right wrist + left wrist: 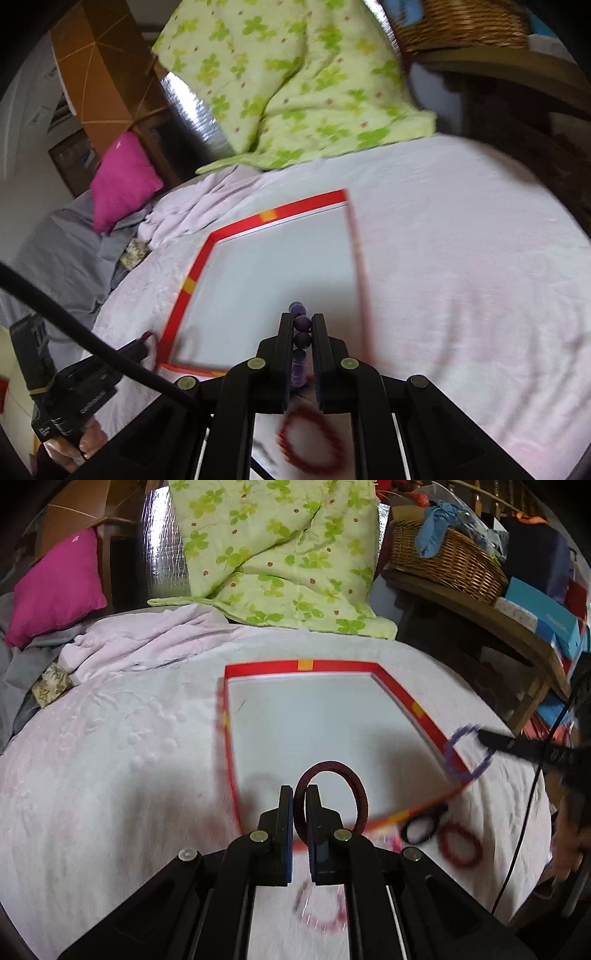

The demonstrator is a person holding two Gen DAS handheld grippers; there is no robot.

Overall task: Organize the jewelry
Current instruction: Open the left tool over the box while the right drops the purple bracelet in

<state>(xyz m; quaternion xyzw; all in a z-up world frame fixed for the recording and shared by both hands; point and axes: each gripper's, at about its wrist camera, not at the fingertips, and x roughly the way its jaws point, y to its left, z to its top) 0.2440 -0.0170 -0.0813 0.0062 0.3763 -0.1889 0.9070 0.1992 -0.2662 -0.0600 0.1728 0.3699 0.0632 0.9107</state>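
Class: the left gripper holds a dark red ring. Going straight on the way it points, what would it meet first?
Probably the white floor of the red-rimmed tray: the left gripper, shut on the dark red ring, points over it. Depth is uncertain.

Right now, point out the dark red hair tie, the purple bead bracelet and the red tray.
dark red hair tie (360, 790), left wrist view, right side of its loop.
purple bead bracelet (302, 322), right wrist view, a bead between the fingers.
red tray (266, 665), left wrist view, far rim.
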